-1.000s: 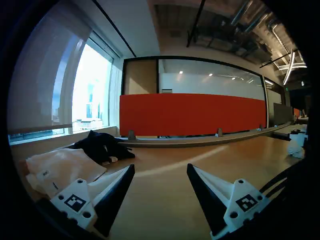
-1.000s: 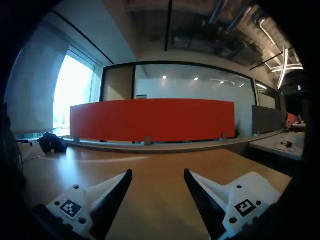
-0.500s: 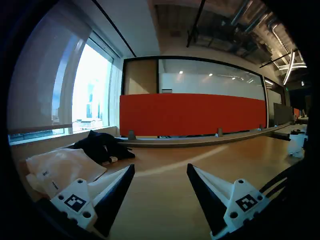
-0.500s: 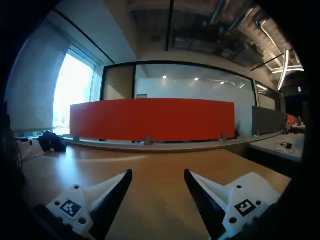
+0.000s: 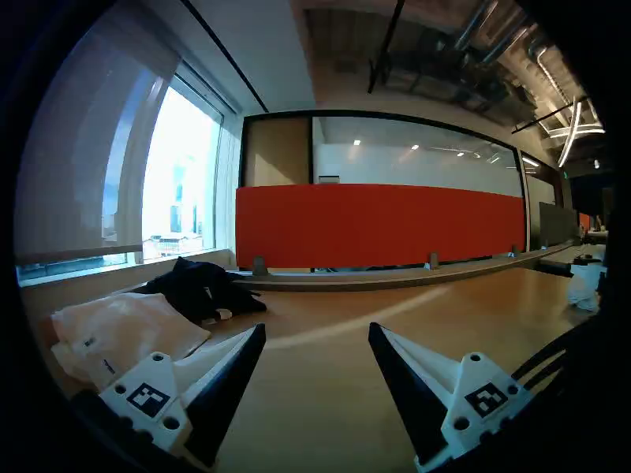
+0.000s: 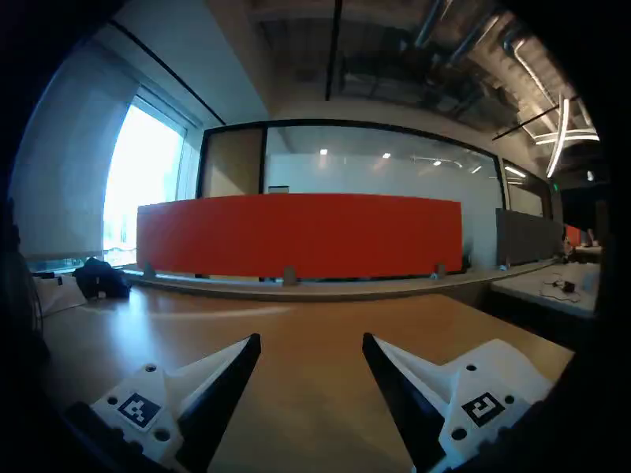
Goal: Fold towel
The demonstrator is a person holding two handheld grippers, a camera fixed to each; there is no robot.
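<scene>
A folded cream towel (image 5: 118,331) lies on the wooden table (image 5: 339,347) at the left in the left gripper view, just beyond my left finger. My left gripper (image 5: 315,335) sits low over the table, open, with nothing between its fingers. A small pale patch of the towel (image 6: 57,293) appears far left in the right gripper view. My right gripper (image 6: 310,343) is open too, over bare wood (image 6: 315,331), well away from the towel.
A black bundle of cloth (image 5: 201,290) lies behind the towel, by the window sill (image 5: 95,272); it also shows as a dark bundle (image 6: 101,280) far left in the right gripper view. A red divider panel (image 5: 378,225) bounds the table's far side. A white object (image 5: 582,285) sits at the right edge.
The white object at the right edge of the left gripper view has shifted slightly between frames. Both grippers and the towel stay as they were.
</scene>
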